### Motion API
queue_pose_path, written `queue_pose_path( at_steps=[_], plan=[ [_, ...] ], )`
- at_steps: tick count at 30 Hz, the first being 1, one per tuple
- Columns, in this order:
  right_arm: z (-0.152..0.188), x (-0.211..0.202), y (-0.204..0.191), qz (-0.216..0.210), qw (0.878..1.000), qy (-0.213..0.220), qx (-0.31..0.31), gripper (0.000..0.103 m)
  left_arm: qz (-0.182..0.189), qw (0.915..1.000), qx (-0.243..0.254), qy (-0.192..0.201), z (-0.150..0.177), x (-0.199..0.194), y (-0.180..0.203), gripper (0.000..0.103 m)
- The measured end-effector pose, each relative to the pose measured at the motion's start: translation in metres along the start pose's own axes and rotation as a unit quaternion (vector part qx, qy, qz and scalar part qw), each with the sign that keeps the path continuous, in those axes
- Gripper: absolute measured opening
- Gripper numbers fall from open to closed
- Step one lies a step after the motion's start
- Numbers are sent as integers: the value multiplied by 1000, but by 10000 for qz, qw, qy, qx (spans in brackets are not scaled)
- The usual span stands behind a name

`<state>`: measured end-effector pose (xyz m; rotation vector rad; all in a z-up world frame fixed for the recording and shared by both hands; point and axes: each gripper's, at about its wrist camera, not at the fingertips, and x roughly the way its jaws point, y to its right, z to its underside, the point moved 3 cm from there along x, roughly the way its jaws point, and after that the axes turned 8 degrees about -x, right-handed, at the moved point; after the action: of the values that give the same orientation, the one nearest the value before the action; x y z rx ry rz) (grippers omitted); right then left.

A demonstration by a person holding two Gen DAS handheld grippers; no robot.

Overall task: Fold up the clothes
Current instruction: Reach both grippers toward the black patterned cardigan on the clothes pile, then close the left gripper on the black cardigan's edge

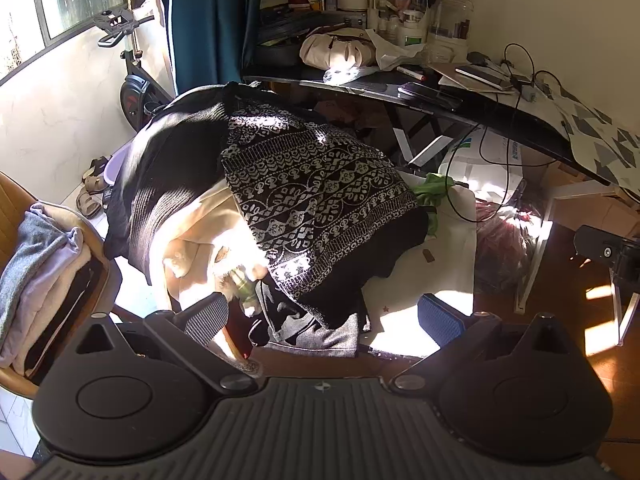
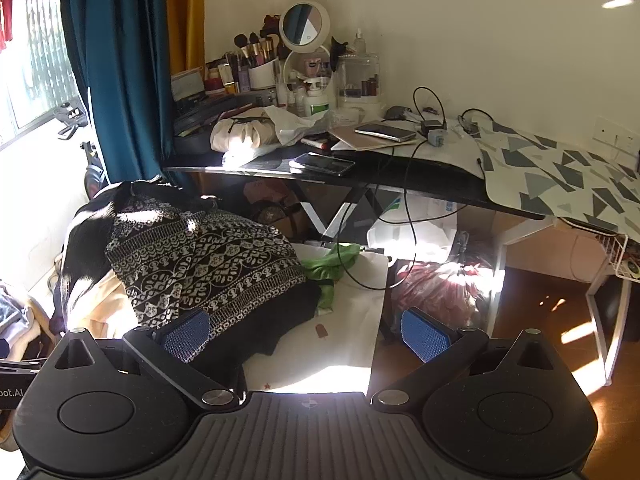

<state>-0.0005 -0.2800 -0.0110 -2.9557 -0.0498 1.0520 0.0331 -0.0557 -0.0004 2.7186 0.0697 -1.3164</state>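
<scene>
A heap of clothes lies on a white-covered surface (image 1: 452,248). On top is a black garment with a white pattern (image 1: 320,196), also in the right wrist view (image 2: 200,264). A black ribbed knit (image 1: 168,176) lies to its left, a cream garment (image 1: 192,240) underneath, and a grey piece (image 1: 320,336) at the front. My left gripper (image 1: 322,318) is open and empty just above the heap's front edge. My right gripper (image 2: 306,338) is open and empty, its left finger (image 2: 188,338) over the patterned garment's edge.
A black desk (image 2: 360,184) crowded with cosmetics, phones and cables stands behind. A green cloth (image 2: 330,268) and a red bag (image 2: 436,284) lie under it. A chair with folded clothes (image 1: 44,264) is at the left. An exercise bike (image 1: 128,80) stands by the window.
</scene>
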Motion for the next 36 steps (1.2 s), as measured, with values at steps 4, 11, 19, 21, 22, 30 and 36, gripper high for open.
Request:
queue_pose_path(
  at_steps=[4,11,19,21,22,30,36],
  plan=[
    [2,8,-4,4,9998,-144,170,102,-57,9998,99,-137,-6,13,-6,103],
    [6,40,-14,101,9971,-566,501,102,120,9997,164,-134,-30,39,-22,103],
    [-35,83,-54,491,9973,-533,126,102,98,9997,187,-153,-89,87,-45,103],
    [-47,97,-64,556,9971,-518,65,102,168,9994,248,-158,-104,98,-52,103],
    [-53,104,-69,555,9971,-509,97,102,209,9993,274,-162,-111,104,-55,103],
    [-84,152,-117,684,9964,-460,-180,102,477,9981,113,-369,-157,153,-94,103],
    [-101,189,-138,573,9966,-580,145,102,320,9992,236,-54,-194,183,-128,103]
  ],
)
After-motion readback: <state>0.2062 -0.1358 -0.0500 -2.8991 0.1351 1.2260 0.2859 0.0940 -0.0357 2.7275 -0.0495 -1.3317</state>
